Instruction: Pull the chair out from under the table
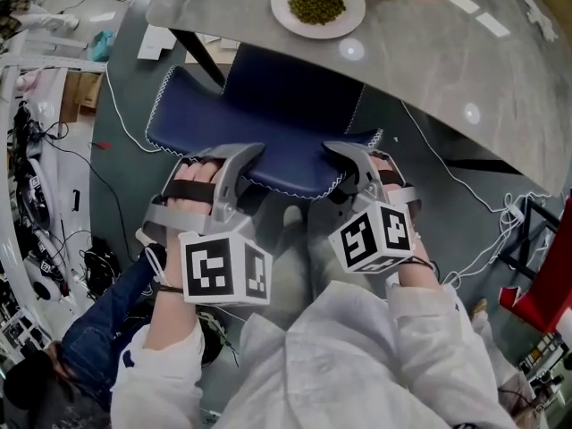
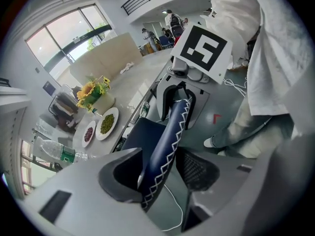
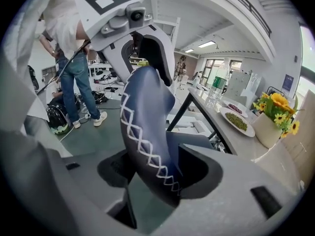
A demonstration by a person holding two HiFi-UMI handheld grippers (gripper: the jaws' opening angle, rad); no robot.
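Observation:
The chair's dark blue backrest (image 1: 268, 123), edged with white zigzag stitching, leans out from under the grey table (image 1: 429, 61). Its top edge lies nearest me. My left gripper (image 1: 243, 166) straddles that edge left of centre, and my right gripper (image 1: 347, 161) straddles it right of centre. In the left gripper view the backrest (image 2: 170, 132) runs between the jaws of the left gripper (image 2: 160, 173), with both pads against it. The right gripper view shows the same edge (image 3: 145, 127) wedged between the pads of the right gripper (image 3: 152, 176). The chair's seat is hidden under the table.
A plate of green beans (image 1: 317, 4) and a vase of sunflowers (image 3: 275, 117) stand on the table. A black table leg (image 1: 201, 56) slants down beside the chair. White cables (image 1: 483, 204) trail over the floor, and a red frame (image 1: 545, 284) stands at the right.

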